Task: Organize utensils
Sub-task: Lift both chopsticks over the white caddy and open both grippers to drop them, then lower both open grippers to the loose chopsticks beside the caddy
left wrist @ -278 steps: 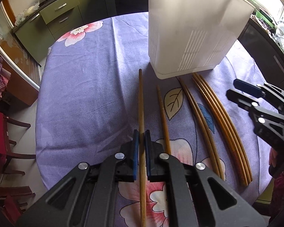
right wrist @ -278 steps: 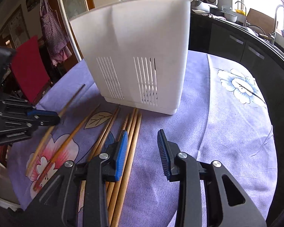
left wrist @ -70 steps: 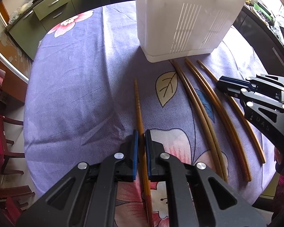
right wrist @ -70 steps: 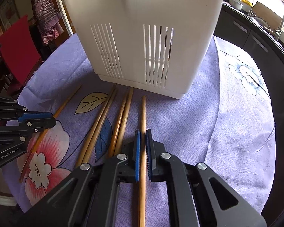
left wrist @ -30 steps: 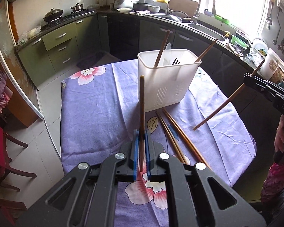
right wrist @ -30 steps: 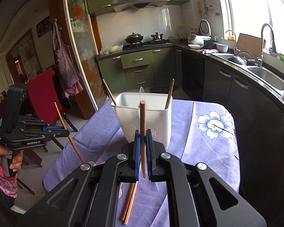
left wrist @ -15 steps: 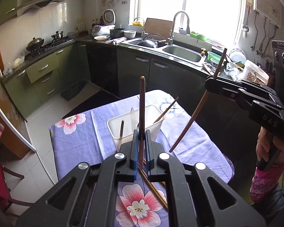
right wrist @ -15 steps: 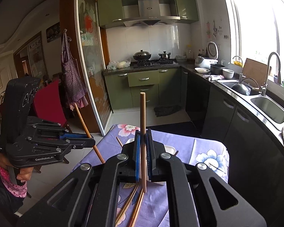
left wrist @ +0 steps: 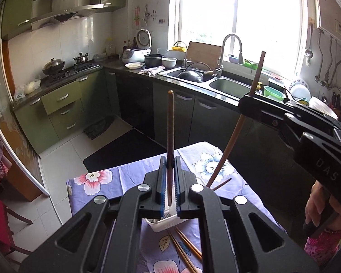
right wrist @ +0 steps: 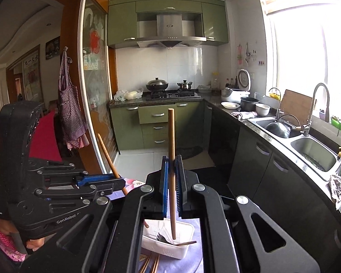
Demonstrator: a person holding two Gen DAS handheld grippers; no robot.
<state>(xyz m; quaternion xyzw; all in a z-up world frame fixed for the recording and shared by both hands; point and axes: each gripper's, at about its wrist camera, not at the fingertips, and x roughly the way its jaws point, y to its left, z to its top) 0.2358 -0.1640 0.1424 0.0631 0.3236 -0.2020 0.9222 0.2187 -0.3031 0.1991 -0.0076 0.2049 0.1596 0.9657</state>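
Overhead now: my left gripper (left wrist: 170, 182) clenches 1 chopstick (left wrist: 170, 136) upright, my right gripper (right wrist: 171, 182) clenches another chopstick (right wrist: 171, 159) likewise. White basket (right wrist: 184, 253) sits below on the purple tablecloth (left wrist: 134, 173), spare chopsticks (left wrist: 184, 248) lying beside it.

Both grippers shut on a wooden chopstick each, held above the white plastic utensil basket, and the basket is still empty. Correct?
Not quite: the white plastic utensil basket is not empty. The right wrist view shows a dark fork and a wooden chopstick already inside it. The rest holds: the left gripper and right gripper are each shut on a wooden chopstick above the basket.
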